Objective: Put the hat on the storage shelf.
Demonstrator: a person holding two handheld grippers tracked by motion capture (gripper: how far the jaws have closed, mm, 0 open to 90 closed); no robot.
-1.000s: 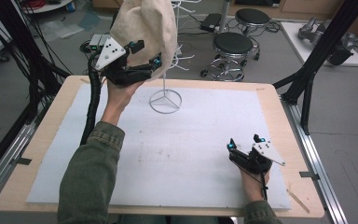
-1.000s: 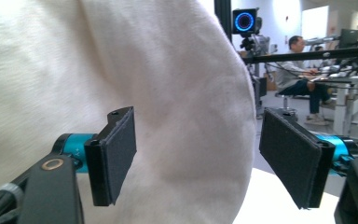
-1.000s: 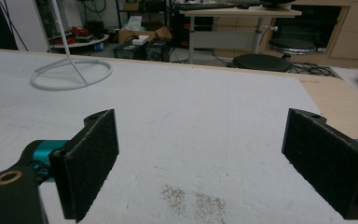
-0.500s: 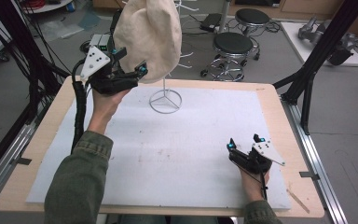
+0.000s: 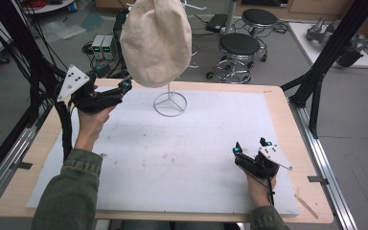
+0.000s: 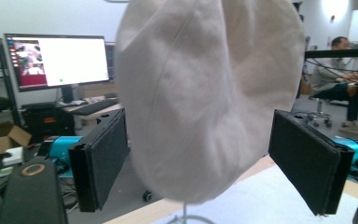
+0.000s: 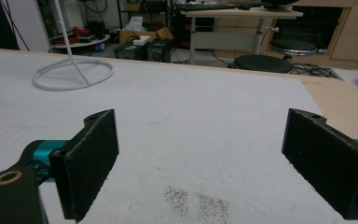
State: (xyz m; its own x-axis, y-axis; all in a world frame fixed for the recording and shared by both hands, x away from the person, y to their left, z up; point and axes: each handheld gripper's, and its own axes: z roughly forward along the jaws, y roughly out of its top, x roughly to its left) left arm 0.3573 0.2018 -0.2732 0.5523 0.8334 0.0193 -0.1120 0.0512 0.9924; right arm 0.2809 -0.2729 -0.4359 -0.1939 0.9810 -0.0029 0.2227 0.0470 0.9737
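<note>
- We look down on a wooden desk (image 5: 287,103) whose top is almost wholly covered by a white sheet (image 5: 182,158), scuffed and speckled with dark marks near its middle.
- A cream cloth cap (image 5: 155,40) hangs on a thin white wire stand (image 5: 170,103), whose ring base sits on the sheet near the middle of the desk's far edge.
- Our left hand-held gripper (image 5: 124,86) is raised above the far left corner of the desk, its jaws spread wide and pointing at the cap; in the left gripper view the cap (image 6: 209,93) hangs just beyond the two pads, and we cannot tell whether the left pad touches it.
- Our right hand-held gripper (image 5: 250,147) rests low near the right end of the near edge, jaws wide apart and holding nothing; in the right gripper view only bare sheet lies between them, with the stand's ring base (image 7: 72,74) well off toward the far edge.
- The sheet between the two hands and along the near edge is bare, leaving broad open room.
- Strips of bare wood frame the sheet on the right and left edges.
- Beyond the far edge stand two round black stools (image 5: 239,45); black frame struts (image 5: 330,52) rise by the far right corner, and bundled cables (image 5: 38,72) hang by the far left.
- In the left gripper view, a lit monitor (image 6: 58,60) sits on a table in the room behind.
</note>
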